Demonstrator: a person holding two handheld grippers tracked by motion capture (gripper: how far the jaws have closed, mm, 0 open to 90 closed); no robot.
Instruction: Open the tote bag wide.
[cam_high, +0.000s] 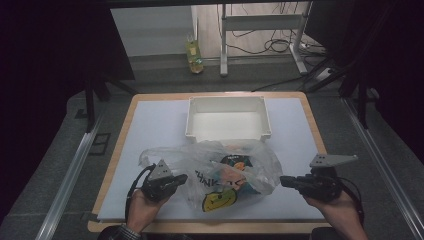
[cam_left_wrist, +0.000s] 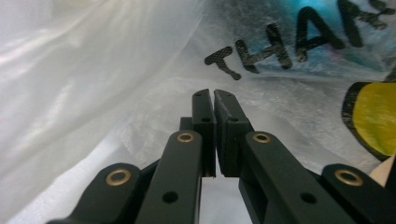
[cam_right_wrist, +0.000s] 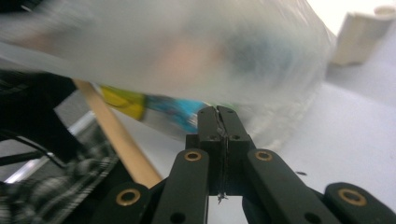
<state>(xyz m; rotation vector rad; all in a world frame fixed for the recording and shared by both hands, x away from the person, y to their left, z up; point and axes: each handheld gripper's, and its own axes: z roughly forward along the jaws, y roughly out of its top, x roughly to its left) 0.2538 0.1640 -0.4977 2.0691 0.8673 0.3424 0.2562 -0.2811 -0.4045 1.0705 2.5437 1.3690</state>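
Note:
A crumpled clear plastic bag (cam_high: 235, 167) printed with black letters and a yellow smiley lies on the white sheet in front of a white tray (cam_high: 227, 134). My left gripper (cam_high: 184, 178) points right at the bag's left side, jaws shut, tips at the film. In the left gripper view the shut left gripper (cam_left_wrist: 214, 93) faces the bag (cam_left_wrist: 116, 70), with no film seen between the pads. My right gripper (cam_high: 281, 181) points left at the bag's right edge. In the right gripper view the right gripper (cam_right_wrist: 217, 109) is shut just under the blurred bag (cam_right_wrist: 187, 51).
The tray is empty and stands at the back centre of the white sheet (cam_high: 160, 125), which covers a wood-edged table (cam_high: 117, 145). A bottle (cam_high: 195, 55) and a metal stand sit on the floor beyond. The tray's corner (cam_right_wrist: 359, 32) appears in the right gripper view.

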